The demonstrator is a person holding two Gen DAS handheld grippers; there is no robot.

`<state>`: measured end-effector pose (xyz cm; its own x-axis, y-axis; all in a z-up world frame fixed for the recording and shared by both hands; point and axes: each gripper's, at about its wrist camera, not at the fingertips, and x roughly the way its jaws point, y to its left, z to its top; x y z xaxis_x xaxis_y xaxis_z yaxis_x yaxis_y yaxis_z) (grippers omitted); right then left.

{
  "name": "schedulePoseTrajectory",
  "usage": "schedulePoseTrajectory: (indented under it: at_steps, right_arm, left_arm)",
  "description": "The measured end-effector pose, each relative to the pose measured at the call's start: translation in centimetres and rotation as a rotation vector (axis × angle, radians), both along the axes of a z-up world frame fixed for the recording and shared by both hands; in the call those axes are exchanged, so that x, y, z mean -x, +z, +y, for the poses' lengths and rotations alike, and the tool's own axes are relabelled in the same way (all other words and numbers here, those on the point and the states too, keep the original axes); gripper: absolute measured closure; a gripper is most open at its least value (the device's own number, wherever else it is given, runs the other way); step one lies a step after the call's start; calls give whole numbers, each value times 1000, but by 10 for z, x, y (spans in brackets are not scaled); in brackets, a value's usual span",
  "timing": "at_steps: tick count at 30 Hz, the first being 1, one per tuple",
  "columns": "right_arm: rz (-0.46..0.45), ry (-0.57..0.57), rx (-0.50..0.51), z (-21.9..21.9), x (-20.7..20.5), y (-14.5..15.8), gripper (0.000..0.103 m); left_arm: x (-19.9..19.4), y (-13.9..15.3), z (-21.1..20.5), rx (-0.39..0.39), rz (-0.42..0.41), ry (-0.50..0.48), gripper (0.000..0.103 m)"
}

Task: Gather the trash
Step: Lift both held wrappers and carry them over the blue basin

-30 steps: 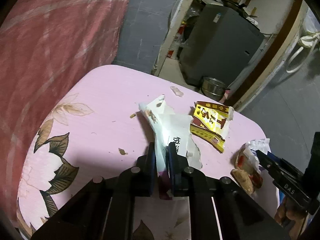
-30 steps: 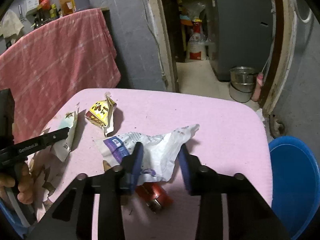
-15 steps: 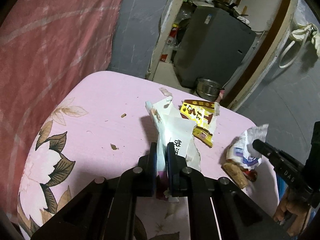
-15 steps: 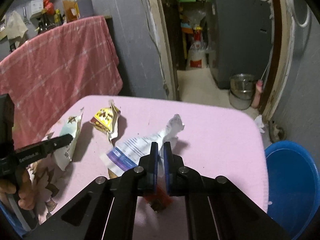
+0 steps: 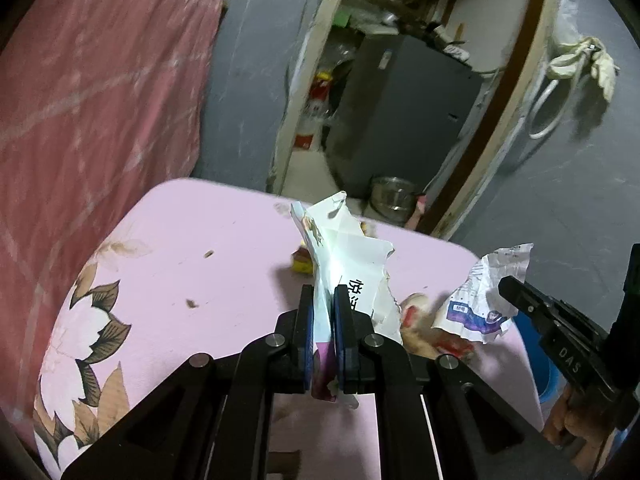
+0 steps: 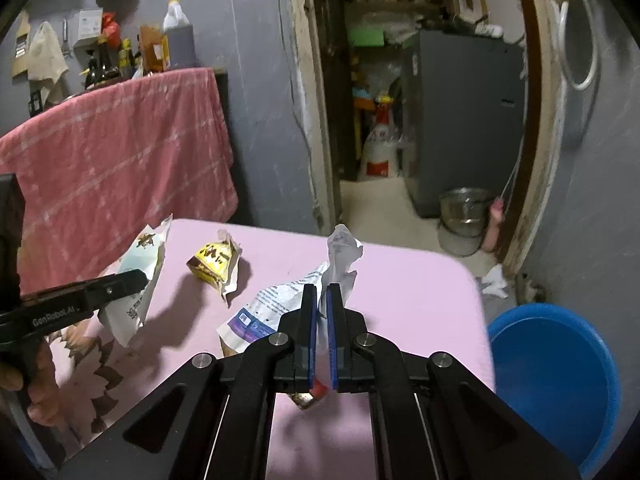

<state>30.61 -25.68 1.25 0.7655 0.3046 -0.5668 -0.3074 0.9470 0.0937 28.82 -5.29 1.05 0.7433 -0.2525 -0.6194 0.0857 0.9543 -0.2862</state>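
Note:
My left gripper (image 5: 324, 292) is shut on a torn white paper bag (image 5: 348, 256) and holds it lifted above the pink table (image 5: 200, 264). The bag also shows in the right wrist view (image 6: 138, 280). My right gripper (image 6: 322, 292) is shut on a crumpled white and purple wrapper (image 6: 280, 304), lifted off the table; it also shows in the left wrist view (image 5: 480, 296). A yellow snack packet (image 6: 216, 264) lies on the table between them. A reddish food scrap (image 5: 424, 332) lies under the wrapper.
A blue bucket (image 6: 552, 380) stands on the floor right of the table. A red cloth (image 6: 112, 160) hangs behind the table. A doorway with a metal pot (image 6: 464, 216) and a grey cabinet (image 6: 464, 120) lies beyond. Crumbs (image 5: 208, 254) dot the table.
My right gripper closed on the white and purple wrapper and raised it. My left gripper lifted the white paper bag higher off the table.

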Motion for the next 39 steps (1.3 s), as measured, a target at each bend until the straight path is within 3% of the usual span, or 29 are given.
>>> schedulePoseTrajectory:
  at_steps: [8,14,20,25,31,39]
  right_arm:
    - [-144,-57,-28,-26,32,32,100]
    - [-310,-127,-26,-56,71,58,100]
    - [-490,-225,-10,-86,109,78,100]
    - [-560,-314,9,-114,128,78,100]
    - [-590,-409,68,-150,141,66,100]
    - [-486,-477,80,-191,135,38,100]
  left_arm:
    - [15,22,-33,13,-166,-33,96]
    - [24,42,-64,36,-297,-60,96]
    - [32,57,-106,50,-392,-116,96]
    - [40,65,-148,60,-444,-179,96]
    - [40,61,-199,60,-445,-261,96]
    - [28,39,-255,32,-330,-341,96]
